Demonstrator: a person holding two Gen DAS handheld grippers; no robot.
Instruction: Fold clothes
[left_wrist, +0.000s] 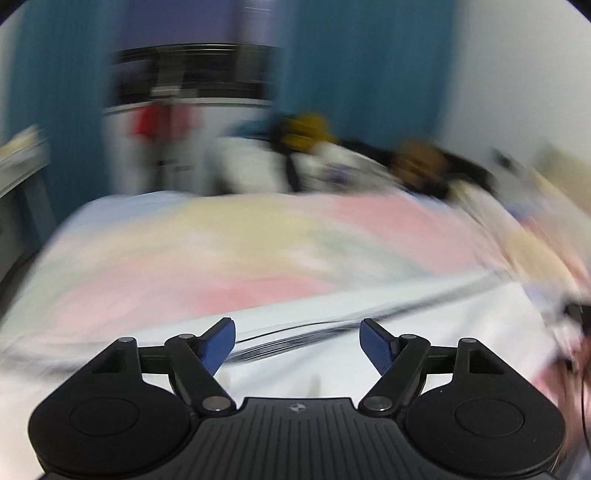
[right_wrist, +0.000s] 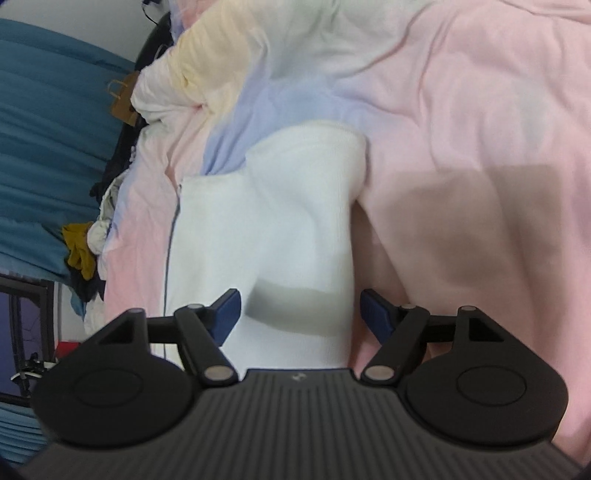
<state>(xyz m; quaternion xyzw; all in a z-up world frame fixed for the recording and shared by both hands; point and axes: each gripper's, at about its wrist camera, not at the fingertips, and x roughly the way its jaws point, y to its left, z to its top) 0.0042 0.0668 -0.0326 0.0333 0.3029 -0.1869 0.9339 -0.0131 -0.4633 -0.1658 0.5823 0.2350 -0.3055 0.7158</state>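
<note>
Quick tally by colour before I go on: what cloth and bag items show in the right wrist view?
White: 1, the white garment under the open right gripper
Pastel: 1, the bedspread
Mustard yellow: 1, a crumpled cloth in the pile at the bed's edge
Brown: 1, a paper bag
Blue: 1, the curtain
Total: 5

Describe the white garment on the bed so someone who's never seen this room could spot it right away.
Start with the bed's pastel bedspread, mostly pink with lilac and yellow patches. The white garment lies flat on it, right in front of the open right gripper. It is the only plain white knit piece there, with a thin dark line along one edge, unlike the jumbled coloured clothes pile at the bed's edge.
</note>
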